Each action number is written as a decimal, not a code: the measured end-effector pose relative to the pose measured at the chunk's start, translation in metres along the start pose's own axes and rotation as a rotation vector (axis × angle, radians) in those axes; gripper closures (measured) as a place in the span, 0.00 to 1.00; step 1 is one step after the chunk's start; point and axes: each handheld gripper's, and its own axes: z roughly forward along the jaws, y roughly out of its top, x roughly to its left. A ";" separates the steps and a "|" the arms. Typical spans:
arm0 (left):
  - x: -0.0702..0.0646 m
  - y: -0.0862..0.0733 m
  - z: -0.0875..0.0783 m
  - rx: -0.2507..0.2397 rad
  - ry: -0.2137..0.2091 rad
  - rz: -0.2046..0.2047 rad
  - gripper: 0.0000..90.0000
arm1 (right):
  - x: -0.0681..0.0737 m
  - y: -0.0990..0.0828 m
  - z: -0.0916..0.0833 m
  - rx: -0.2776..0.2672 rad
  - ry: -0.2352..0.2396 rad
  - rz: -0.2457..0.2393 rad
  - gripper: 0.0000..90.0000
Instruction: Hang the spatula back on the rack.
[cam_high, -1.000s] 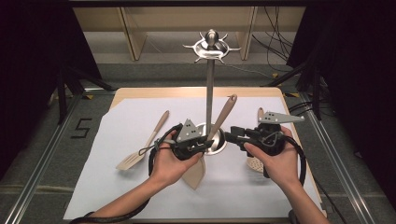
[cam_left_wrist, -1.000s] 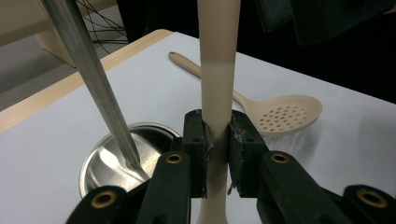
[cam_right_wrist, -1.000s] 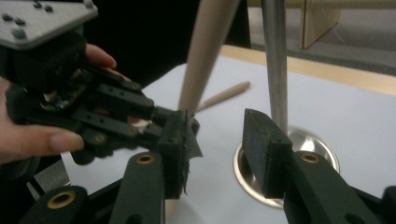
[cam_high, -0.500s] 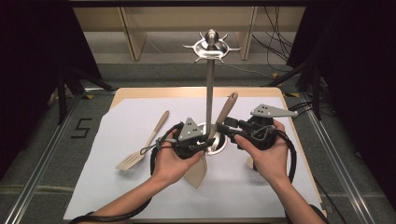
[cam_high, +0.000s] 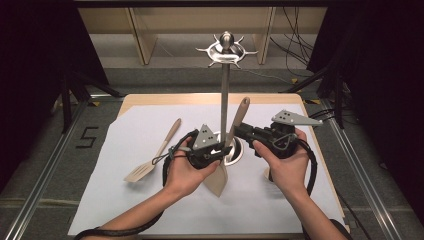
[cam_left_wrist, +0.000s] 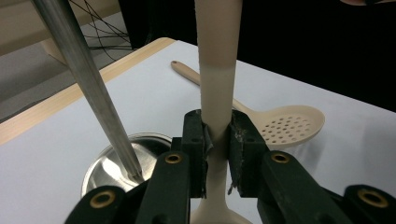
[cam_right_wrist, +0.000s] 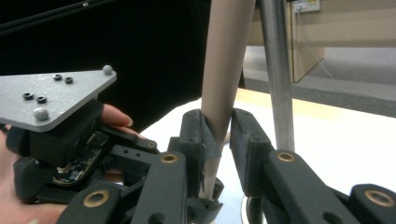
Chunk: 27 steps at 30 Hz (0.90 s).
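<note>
Progress check. Reference point: the tall polished steel utensil stand (cam_high: 223, 95), made up of a round dished base, a straight pole and a ring of hooks (cam_high: 226, 50) at its top.

1. You had raised the beige flat-bladed spatula (cam_high: 239, 117) off the white-covered worktop (cam_high: 140, 125). It stood steeply tilted just in front of the stand's pole. Its handle end leaned up beside the pole, well below the hooks, and its blade hung low in front of the stand's base.

2. Your left claw (cam_left_wrist: 216, 135) was clamped on the narrow neck of the spatula handle, close to the stand's base. Both pads pressed on the handle.

3. Your right claw (cam_right_wrist: 217, 135) sat higher on the same handle, just beside the pole. Its jaws had just been closing with the handle between them. In the right gripper view they stood narrow around it, and the pads appeared to bear on both sides.

4. Work left, as judged from the layout: no utensil hung from any hook on the stand. The spatula needed to go up to the hook ring and be caught there by its handle end.

5. Two utensils lay flat on the worktop. The pale slotted turner with a wooden handle (cam_high: 150, 165) lay to the left of the stand. The beige perforated skimmer spoon (cam_left_wrist: 285, 123) lay to the right of the stand. The job therefore appeared to be at an early stage.
</note>
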 end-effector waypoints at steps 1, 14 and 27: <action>0.000 0.000 0.000 0.000 0.000 0.000 0.86 | -0.001 0.001 0.000 -0.006 0.004 -0.024 0.84; 0.032 0.021 -0.016 -0.017 -0.250 0.160 0.50 | 0.001 0.011 -0.009 -0.004 0.055 -0.178 0.85; 0.036 0.025 -0.014 -0.076 -0.389 0.117 0.74 | 0.007 0.016 -0.013 -0.016 0.127 -0.228 0.85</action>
